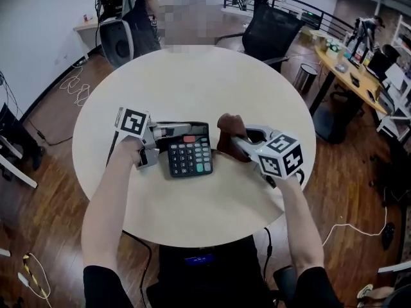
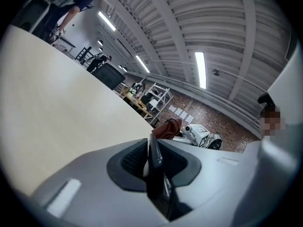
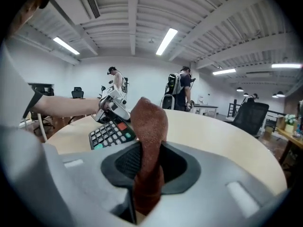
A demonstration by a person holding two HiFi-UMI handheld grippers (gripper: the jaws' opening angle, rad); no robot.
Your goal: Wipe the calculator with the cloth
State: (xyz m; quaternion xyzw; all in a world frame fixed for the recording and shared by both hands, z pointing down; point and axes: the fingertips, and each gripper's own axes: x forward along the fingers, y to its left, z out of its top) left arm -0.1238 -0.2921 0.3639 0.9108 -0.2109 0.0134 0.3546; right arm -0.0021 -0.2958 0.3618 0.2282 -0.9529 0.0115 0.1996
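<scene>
Grey left tool [image 1: 185, 129], right tool [image 1: 236, 142] with black-and-white marker cubes [image 1: 133, 122]; black sleeves [image 1: 103, 286].

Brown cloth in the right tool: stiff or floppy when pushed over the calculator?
Likely floppy: the brown fuzzy cloth bunches into folds where the right tool pinches it. Probably light: its free end stands up unsupported. Nap looks grippy, so slipping seems unlikely.

Open office-like workspace: cluttered desk [image 1: 347, 73], black swivel chair [image 1: 270, 33], wood floor [image 1: 58, 191], strip lights [image 3: 165, 40] under a ribbed ceiling [image 3: 133, 8].
</scene>
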